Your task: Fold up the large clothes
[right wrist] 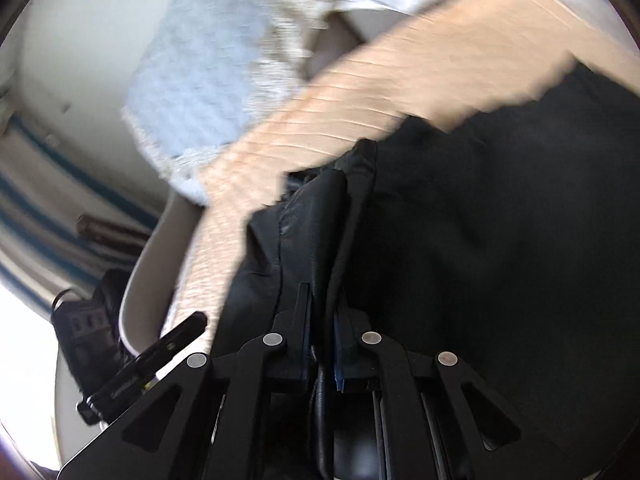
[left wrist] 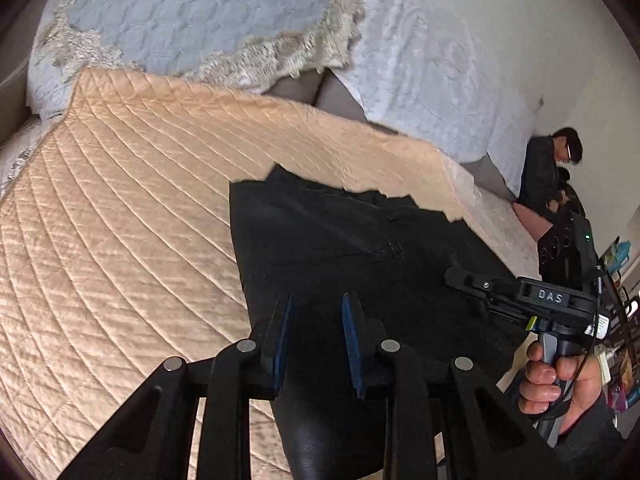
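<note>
A large black garment lies on the peach quilted bedspread. My left gripper hangs just over its near part, jaws apart with a clear gap and nothing between them. The right gripper shows at the right in the left wrist view, held by a hand, fingers over the garment. In the blurred right wrist view, my right gripper is shut on a fold of the black garment, which runs up between the blue pads. The bedspread lies beyond.
A pale blue lace-edged quilt and a white cover lie at the head of the bed. A seated person is at the far right. Clutter stands by the right wall. A dark device sits beside the bed.
</note>
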Demonstrator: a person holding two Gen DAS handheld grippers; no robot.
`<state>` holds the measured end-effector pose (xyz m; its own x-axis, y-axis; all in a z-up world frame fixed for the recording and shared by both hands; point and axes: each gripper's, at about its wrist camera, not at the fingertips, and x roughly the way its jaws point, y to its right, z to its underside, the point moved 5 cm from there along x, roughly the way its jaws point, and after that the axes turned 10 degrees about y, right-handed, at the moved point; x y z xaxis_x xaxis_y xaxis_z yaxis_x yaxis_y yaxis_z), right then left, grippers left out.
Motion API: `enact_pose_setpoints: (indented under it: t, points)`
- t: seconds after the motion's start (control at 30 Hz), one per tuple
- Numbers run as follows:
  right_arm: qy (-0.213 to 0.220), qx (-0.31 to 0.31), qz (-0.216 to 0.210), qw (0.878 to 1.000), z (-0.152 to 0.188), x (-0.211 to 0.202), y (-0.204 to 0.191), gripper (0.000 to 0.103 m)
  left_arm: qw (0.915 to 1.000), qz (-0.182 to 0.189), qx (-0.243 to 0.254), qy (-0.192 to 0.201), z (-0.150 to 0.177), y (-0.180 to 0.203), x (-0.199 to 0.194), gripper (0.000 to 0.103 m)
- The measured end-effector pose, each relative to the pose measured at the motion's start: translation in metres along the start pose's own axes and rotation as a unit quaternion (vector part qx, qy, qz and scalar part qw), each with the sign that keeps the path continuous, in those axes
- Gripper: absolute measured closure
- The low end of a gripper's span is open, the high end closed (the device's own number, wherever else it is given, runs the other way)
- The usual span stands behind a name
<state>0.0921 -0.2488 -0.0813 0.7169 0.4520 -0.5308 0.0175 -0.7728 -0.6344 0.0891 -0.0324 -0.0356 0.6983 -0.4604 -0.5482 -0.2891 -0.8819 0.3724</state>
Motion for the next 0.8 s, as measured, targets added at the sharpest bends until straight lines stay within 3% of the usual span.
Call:
enact_pose_setpoints:
  t: [0.17,0.3,0.4,0.53,0.63,0.7,0.73,0.8]
  points:
    - [-0.002,0.007,0.012,1.000,0.007,0.004,0.014,0.094,0.9995,-0.008,0.020,-0.022,0.019,0.004,0.017,0.077]
    - [-0.008,-0.028,0.034,0.999,0.001,-0.001,0.001,0.087,0.9993,-0.016,0.018,-0.027,0.018,0.004,0.010,0.077]
    - [0.016,-0.071,0.056,0.996,-0.004,-0.022,-0.015,0.085,0.9995,-0.012,0.015,-0.025,0.020,0.006,-0.006,0.077]
    - [0.041,-0.113,0.016,0.993,0.006,-0.049,-0.048,0.084,0.9998,-0.002,0.014,-0.013,0.027,0.016,-0.028,0.077]
    - [0.009,-0.133,0.010,0.991,0.029,-0.037,-0.051,0.084,0.9994,-0.006,0.022,-0.025,0.040,0.020,-0.023,0.077]
    - [-0.017,-0.145,0.055,0.988,0.042,-0.019,-0.036,0.084,0.9988,-0.021,0.027,-0.034,0.050,0.018,-0.014,0.076]
    - [-0.022,-0.142,0.069,0.987,0.045,-0.014,-0.026,0.084,0.9988,-0.022,0.031,-0.032,0.053,0.019,-0.012,0.076]
    - [-0.015,-0.112,0.056,0.992,0.044,-0.018,-0.017,0.084,0.9984,-0.025,0.041,-0.028,0.054,0.022,-0.014,0.076]
